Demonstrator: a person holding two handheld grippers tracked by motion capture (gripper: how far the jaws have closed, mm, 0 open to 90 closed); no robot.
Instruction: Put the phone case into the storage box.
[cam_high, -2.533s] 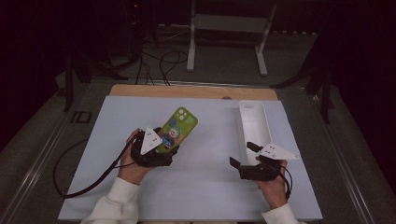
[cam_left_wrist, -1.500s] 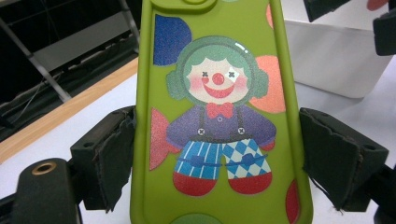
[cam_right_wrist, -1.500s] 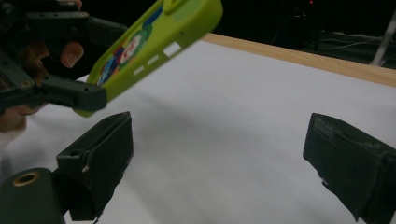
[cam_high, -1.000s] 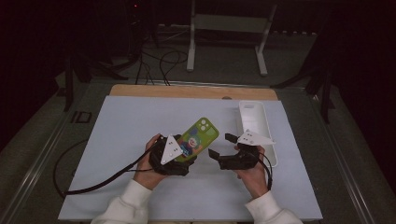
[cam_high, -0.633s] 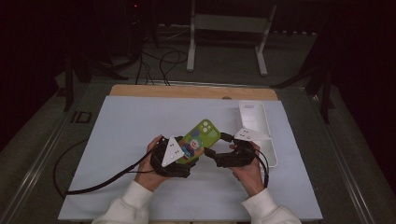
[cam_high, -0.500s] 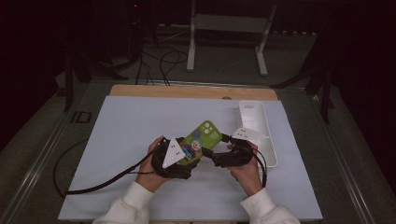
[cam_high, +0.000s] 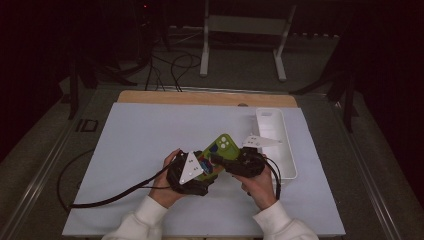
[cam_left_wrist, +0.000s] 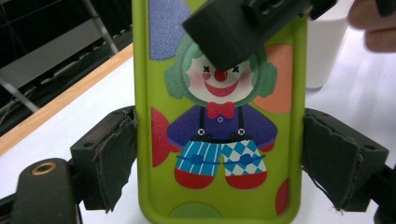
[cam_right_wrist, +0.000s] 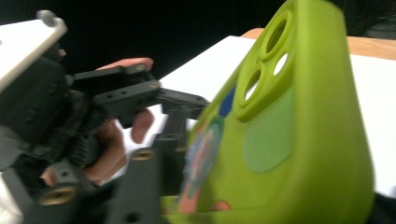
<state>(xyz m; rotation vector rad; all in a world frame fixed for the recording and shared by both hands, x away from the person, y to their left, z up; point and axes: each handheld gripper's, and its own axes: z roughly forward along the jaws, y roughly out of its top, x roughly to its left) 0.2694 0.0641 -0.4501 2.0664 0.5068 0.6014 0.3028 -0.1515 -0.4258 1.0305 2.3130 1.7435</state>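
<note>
High view: we see the case (cam_high: 220, 150) mid-worktop (cam_high: 150, 135), held between left tool (cam_high: 202, 167) and right tool (cam_high: 222, 162). Left gripper view: pads clamp its edges; the clown print shows. Right gripper view: jaws just closing on the camera end; grip squarely before pulling.

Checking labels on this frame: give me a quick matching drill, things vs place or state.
Things:
1. phone case
2. white bin
3. wooden strip
4. left hand-held gripper

Place or state:
A. along the table's far edge
B. green with a clown print, held off the mat
C. jaws clamped on the case's two long sides
D. standing on the mat's right side

Pairs: 1-B, 2-D, 3-A, 4-C
</note>
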